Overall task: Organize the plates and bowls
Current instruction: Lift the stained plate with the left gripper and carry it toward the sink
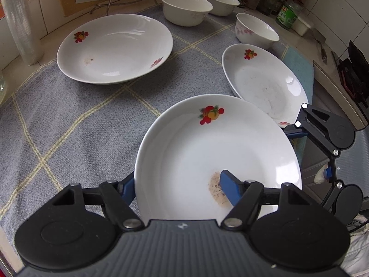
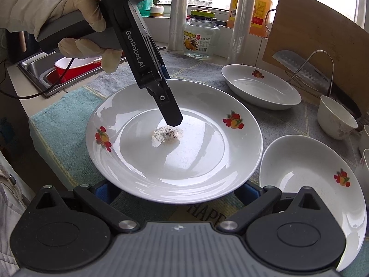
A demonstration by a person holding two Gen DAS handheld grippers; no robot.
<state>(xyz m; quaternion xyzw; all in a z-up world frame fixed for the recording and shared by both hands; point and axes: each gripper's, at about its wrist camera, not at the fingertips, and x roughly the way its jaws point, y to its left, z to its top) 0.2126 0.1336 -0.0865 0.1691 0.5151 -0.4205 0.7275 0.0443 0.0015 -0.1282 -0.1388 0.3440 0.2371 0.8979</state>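
I saw a gray cloth (image 1: 69, 120) with yellow lines under everything. A big knife (image 2: 297, 69) leaned on a wood board (image 2: 318, 34). A glass jar (image 2: 201, 38) and an orange bottle (image 2: 260, 7) stood by the window. A sink (image 2: 37, 71) held a red tub (image 2: 69, 69).

bare grey cloth (image 1: 57, 138) left of held plate (image 1: 207, 157), far plate (image 1: 115, 48) behind, second plate (image 1: 265, 80) and bowls (image 1: 186, 7) crowding right

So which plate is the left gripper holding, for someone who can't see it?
On the grey checked cloth, nearest the sink, sits the white fruit-print plate held by the left gripper. Unlike its neighbours, it has a speckled brown stain at its centre.
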